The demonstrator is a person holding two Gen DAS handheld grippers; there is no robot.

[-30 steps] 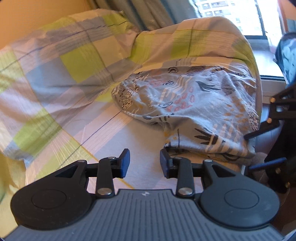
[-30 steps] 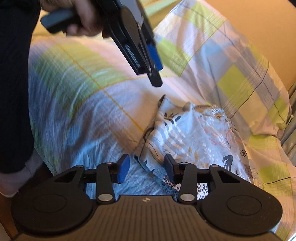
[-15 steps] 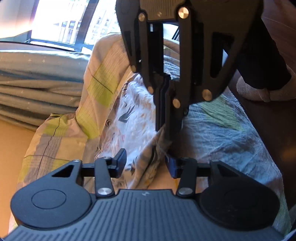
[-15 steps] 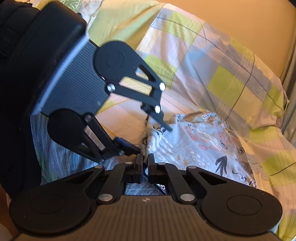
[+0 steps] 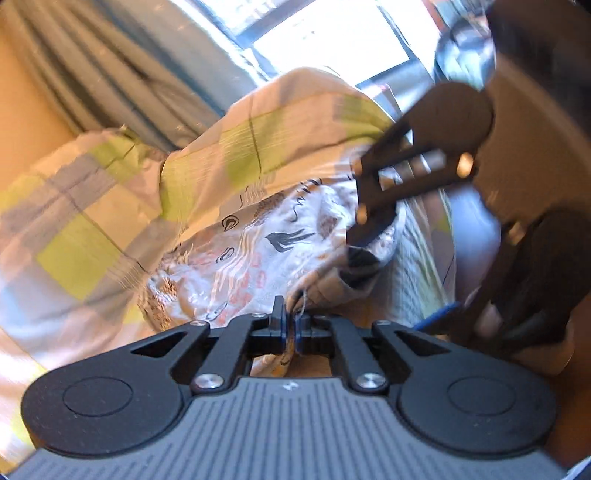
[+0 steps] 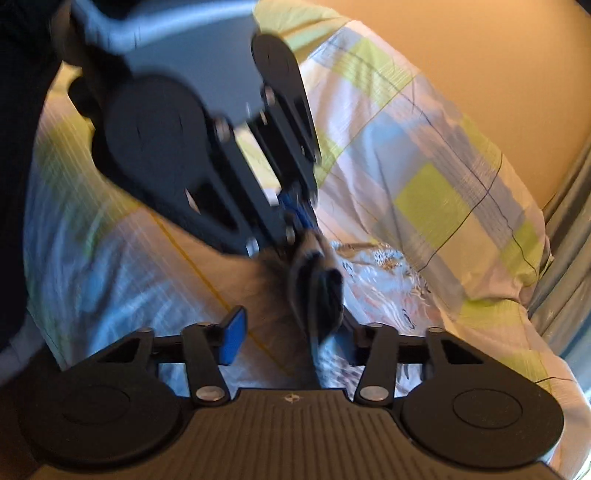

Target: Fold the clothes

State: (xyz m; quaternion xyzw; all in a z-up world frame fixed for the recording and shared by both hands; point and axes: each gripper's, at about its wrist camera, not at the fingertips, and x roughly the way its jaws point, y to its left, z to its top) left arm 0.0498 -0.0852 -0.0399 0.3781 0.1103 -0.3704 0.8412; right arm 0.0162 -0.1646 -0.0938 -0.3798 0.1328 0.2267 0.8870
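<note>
My left gripper (image 5: 289, 328) has its blue-padded fingers pressed together on a fold of the pale patterned garment with dark leaf and pink prints (image 5: 255, 258); thin cloth shows between the pads. My right gripper (image 6: 291, 332) stands spread wide, one blue pad clear at the left, with a dark bunched part of the cloth hanging just between its fingers, against the right one. From that view the left gripper (image 6: 301, 221) pinches the fabric above. The garment lies crumpled on the checked bedsheet of yellow-green, grey and white squares (image 6: 436, 192). Beyond it, a checked pillow (image 5: 288, 122) rises, then grey-blue pleated curtains (image 5: 122, 62) and a bright window (image 5: 332, 33). Both views are motion-blurred.
</note>
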